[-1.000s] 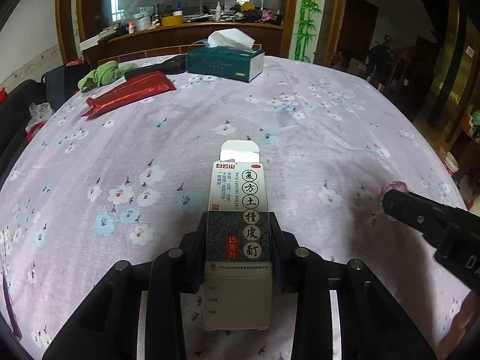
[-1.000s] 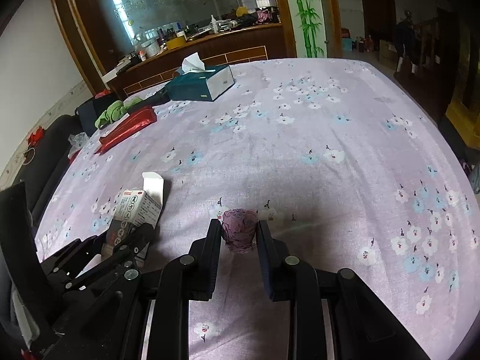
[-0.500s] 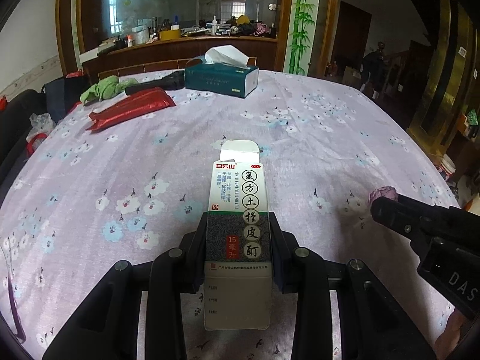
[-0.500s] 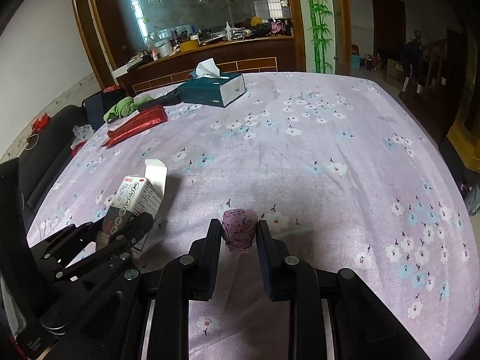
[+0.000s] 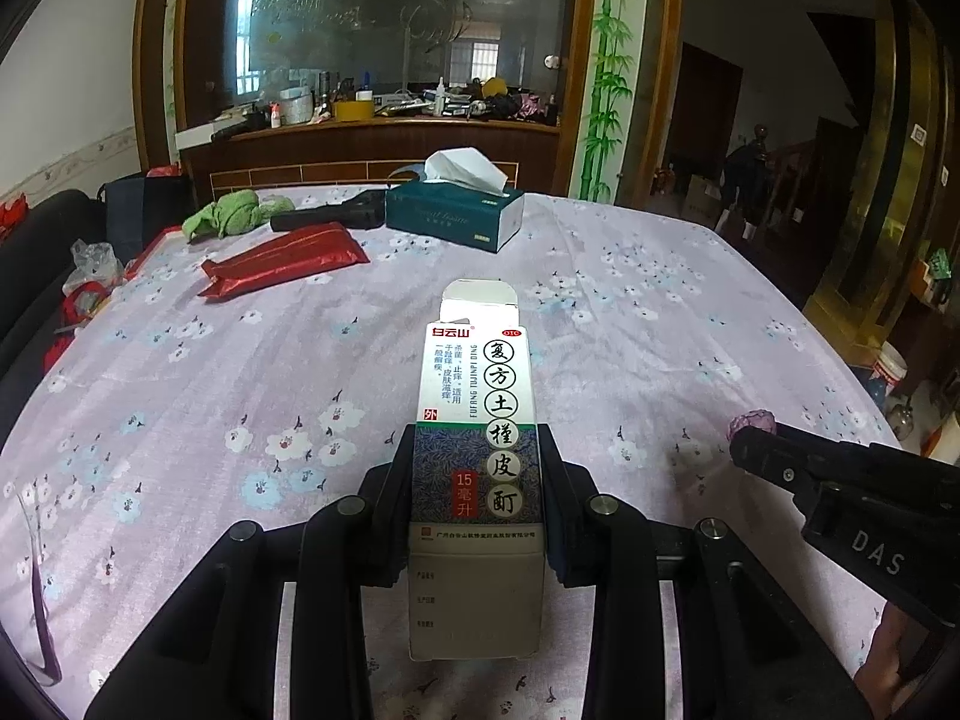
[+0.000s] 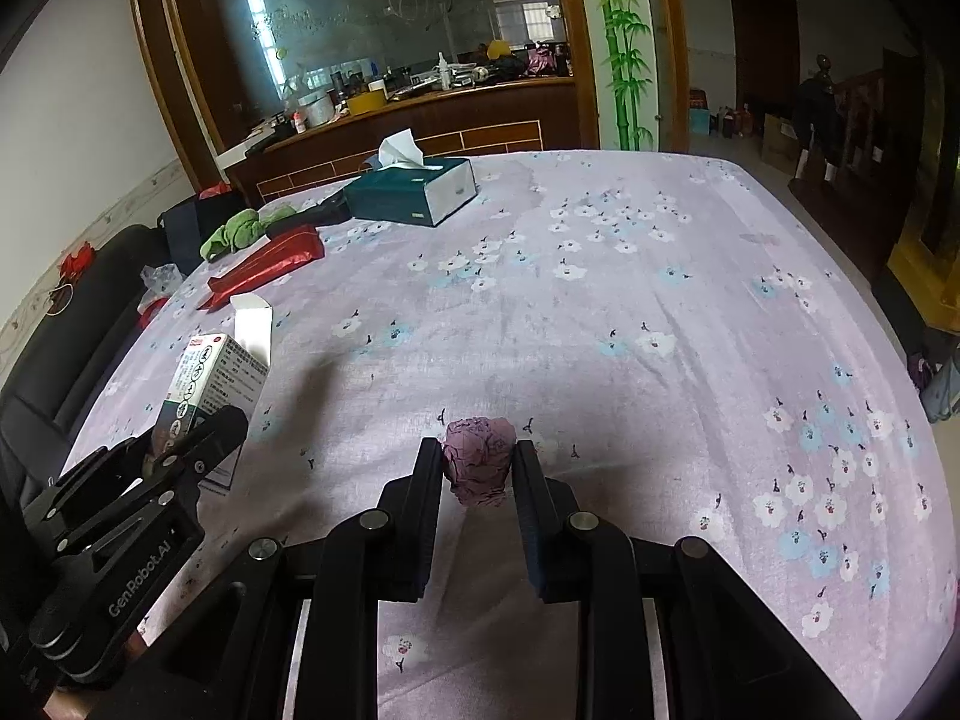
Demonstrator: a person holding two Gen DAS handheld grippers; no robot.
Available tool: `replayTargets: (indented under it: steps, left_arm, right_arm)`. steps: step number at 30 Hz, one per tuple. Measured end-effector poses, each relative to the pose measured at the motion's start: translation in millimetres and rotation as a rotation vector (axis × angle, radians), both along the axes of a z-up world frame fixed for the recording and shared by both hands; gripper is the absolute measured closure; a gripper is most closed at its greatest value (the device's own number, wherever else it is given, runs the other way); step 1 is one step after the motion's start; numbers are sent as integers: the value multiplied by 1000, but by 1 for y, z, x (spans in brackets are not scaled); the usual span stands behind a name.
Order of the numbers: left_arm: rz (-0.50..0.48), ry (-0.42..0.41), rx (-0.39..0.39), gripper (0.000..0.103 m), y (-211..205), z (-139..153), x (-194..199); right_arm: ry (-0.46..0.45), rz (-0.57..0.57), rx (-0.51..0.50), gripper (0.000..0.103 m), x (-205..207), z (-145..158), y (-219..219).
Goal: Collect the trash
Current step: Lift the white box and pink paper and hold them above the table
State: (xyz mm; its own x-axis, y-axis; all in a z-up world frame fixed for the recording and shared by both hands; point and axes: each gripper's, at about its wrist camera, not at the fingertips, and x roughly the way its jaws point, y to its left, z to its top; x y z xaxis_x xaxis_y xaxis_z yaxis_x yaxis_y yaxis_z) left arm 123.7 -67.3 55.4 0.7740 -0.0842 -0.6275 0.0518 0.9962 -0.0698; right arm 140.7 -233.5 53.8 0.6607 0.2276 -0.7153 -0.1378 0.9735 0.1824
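Both lifted higher off the floral tablecloth (image 6: 660, 312): left gripper (image 5: 477, 480) clamping medicine carton (image 5: 474, 420), right gripper (image 6: 477, 468) pinching purple paper wad (image 6: 478, 459); bin next.

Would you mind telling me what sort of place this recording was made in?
Most likely a lived-in home dining room: a large table under a floral tablecloth, a tissue box, and a cluttered wooden sideboard backed by a mirror.

Left gripper (image 5: 477, 480) and right gripper (image 6: 477, 468) jaws clamped.
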Motion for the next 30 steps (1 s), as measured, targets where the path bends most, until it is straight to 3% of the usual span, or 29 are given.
replayTargets:
  steps: [17,23,30]
  left_arm:
    - [9,-42,22,70,-6,6,-10]
    - [-10,-69,47,70,-18,20,-22]
    - [-48,-102,72,70,-34,39,-63]
  right_arm:
    - [-38,-68,-32,78,-6,19,-12]
    - [-41,-90,-42,78,-43,36,-31]
    - [-72,-98,2,78,-95,49,-48]
